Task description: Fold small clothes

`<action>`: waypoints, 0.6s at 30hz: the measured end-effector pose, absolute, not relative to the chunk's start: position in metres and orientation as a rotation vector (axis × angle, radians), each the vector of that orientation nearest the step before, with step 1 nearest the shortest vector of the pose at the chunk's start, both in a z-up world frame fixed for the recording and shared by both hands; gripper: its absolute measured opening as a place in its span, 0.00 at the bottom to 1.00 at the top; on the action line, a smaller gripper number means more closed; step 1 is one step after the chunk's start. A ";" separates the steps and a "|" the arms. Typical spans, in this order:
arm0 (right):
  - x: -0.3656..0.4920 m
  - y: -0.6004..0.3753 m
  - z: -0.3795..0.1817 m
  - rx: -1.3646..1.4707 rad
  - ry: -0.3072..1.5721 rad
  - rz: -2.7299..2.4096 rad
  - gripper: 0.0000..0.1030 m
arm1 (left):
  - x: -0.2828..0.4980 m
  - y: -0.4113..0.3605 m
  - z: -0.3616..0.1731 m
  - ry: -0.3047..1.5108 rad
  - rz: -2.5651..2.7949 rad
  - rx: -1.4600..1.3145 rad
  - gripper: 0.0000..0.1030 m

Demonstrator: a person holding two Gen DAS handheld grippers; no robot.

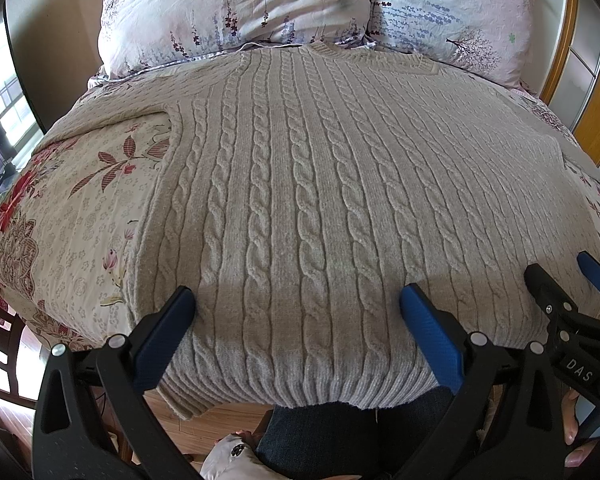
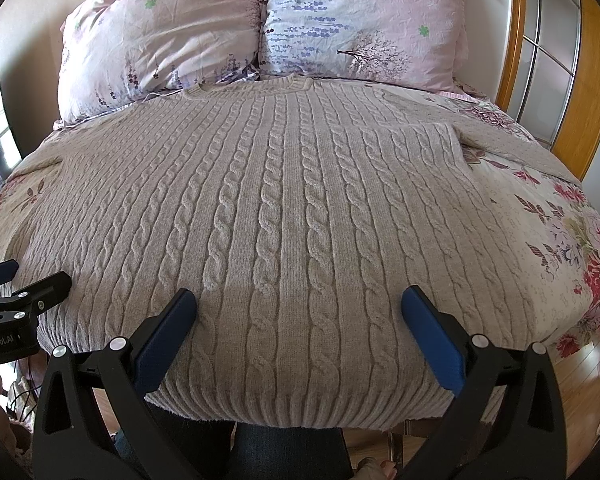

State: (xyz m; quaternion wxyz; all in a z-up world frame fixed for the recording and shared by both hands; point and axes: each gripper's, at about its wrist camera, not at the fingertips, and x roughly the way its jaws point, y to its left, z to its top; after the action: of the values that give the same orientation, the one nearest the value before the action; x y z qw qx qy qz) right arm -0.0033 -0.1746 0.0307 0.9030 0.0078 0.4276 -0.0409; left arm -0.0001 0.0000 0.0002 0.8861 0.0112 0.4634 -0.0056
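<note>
Both grippers (fingers spread) above sweater

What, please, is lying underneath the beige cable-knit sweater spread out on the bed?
The beige cable-knit sweater lies flat on a floral bedsheet, which shows on both sides of it. Two pink floral pillows sit beyond its collar. Whatever is directly under its body is covered.

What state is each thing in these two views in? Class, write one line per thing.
Sweater: spread flat on the bed, unfolded, hem at the near edge, sleeves out sideways.
Left hand-held gripper: open, over the hem, holding nothing.
Right hand-held gripper: open, over the hem, holding nothing.
Two pillows: side by side beyond the collar.
Floral bedsheet: spread under the sweater.
</note>
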 end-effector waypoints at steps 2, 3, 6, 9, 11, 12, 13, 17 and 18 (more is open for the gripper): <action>-0.003 -0.175 0.031 0.016 0.882 -0.084 0.99 | 0.000 0.000 0.000 0.963 -0.012 0.023 0.98; -0.003 -0.175 0.031 0.016 0.882 -0.084 0.99 | 0.000 0.000 0.000 0.963 -0.012 0.023 0.98; -0.002 -0.175 0.031 0.016 0.881 -0.086 0.99 | 0.000 0.000 0.000 0.963 -0.011 0.023 0.98; -0.002 -0.175 0.031 0.016 0.881 -0.086 0.99 | 0.000 0.000 0.000 0.963 -0.011 0.023 0.98; -0.003 -0.175 0.030 0.016 0.881 -0.085 0.99 | 0.000 0.000 0.000 0.963 -0.011 0.024 0.98; -0.003 -0.175 0.030 0.017 0.881 -0.086 0.99 | 0.000 0.000 0.000 0.963 -0.011 0.024 0.98; -0.002 -0.175 0.030 0.017 0.881 -0.087 0.99 | 0.000 0.000 0.000 0.963 -0.012 0.024 0.98; -0.007 -0.178 0.029 0.018 0.885 -0.090 0.99 | 0.000 0.000 0.000 0.963 -0.011 0.024 0.98; -0.005 -0.174 0.030 0.018 0.886 -0.090 0.99 | 0.000 0.000 0.000 0.963 -0.011 0.024 0.98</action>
State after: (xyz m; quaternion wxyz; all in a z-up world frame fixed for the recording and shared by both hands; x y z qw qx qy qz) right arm -0.0047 -0.1740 0.0300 0.9026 0.0085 0.4283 -0.0435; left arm -0.0002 0.0000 0.0002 0.8862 0.0114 0.4631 -0.0054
